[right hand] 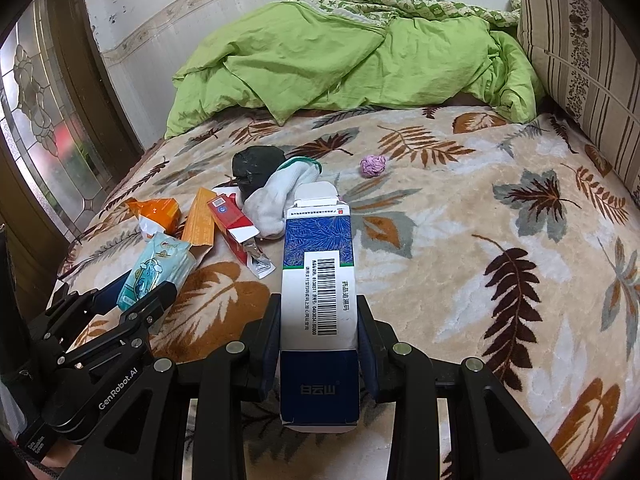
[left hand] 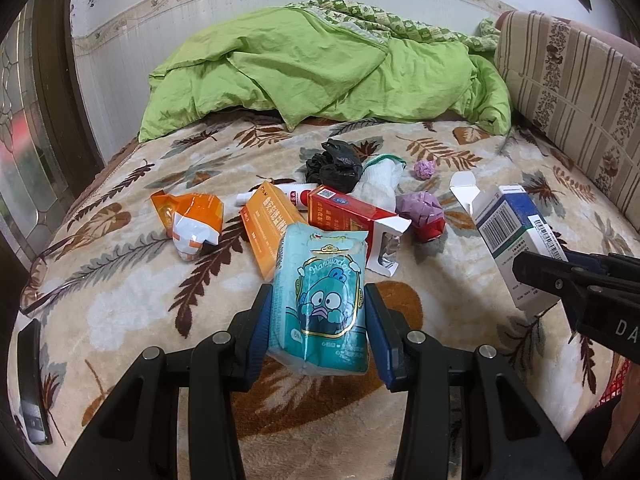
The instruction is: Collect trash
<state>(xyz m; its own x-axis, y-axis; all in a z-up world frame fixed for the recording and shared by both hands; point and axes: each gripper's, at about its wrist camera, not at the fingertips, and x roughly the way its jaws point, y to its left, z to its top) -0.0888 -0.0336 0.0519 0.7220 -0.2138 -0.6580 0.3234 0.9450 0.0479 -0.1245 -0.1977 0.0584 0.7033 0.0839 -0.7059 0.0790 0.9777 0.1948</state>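
Note:
My left gripper (left hand: 316,304) is shut on a teal tissue pack (left hand: 320,300) with a cartoon print, held above the bed; the same tissue pack (right hand: 154,268) shows in the right wrist view. My right gripper (right hand: 318,320) is shut on a blue and white medicine box (right hand: 316,280) with a barcode and an open top flap, also seen as the box (left hand: 516,240) at right. On the blanket lie an orange wrapper (left hand: 188,220), an orange box (left hand: 272,224), a red box (left hand: 352,216), a white tube (left hand: 284,194), a black bag (left hand: 334,164), a white sock (left hand: 380,184) and purple paper balls (left hand: 422,210).
The bed's leaf-print blanket (right hand: 480,208) has open room on its right half. A green duvet (left hand: 320,64) is piled at the far end, a striped cushion (left hand: 572,92) at right. A dark phone (left hand: 34,384) lies at the left edge. A red mesh (right hand: 612,452) shows at bottom right.

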